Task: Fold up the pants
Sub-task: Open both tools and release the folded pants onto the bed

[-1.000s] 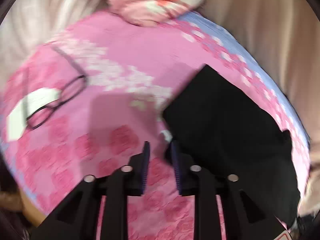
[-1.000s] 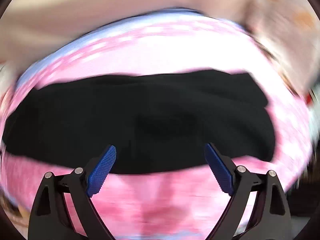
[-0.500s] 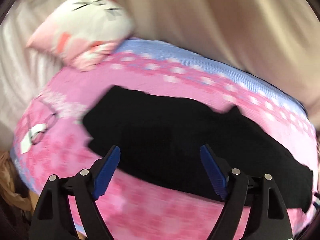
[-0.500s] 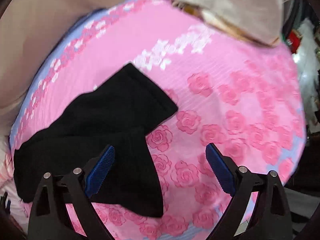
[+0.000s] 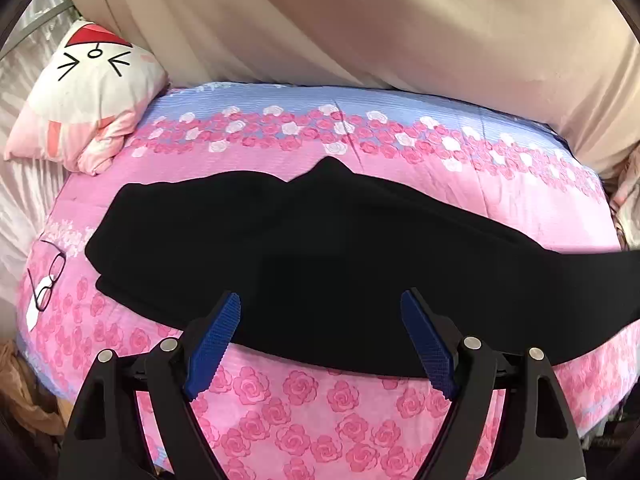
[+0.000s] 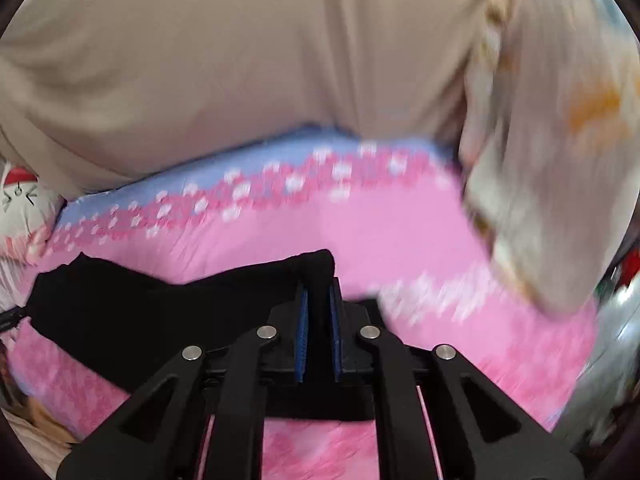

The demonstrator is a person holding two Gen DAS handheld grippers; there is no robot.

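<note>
Black pants (image 5: 280, 248) lie stretched across a pink rose-patterned bedspread (image 5: 340, 412). Over their near edge hovers my left gripper (image 5: 320, 300), open, its blue pads (image 5: 216, 340) wide apart with nothing between them. In the right wrist view my right gripper (image 6: 318, 288) is closing its jaws on one end of the pants (image 6: 160, 312). A fold of black cloth is pinched between the blue pads (image 6: 302, 332) and sticks up past the fingertips. That end is raised off the bed while the rest trails away to the left.
A white and pink cat-face pillow (image 5: 88, 92) rests at the bed's far left. Glasses (image 5: 48, 284) lie on a white paper near the left edge. A beige curtain (image 5: 360, 20) hangs behind the bed. A pale patterned cloth (image 6: 560, 120) hangs at the right.
My left gripper opened and swung from beside the pants' left end to above their middle. My right gripper closed on an end of the pants and rose with it.
</note>
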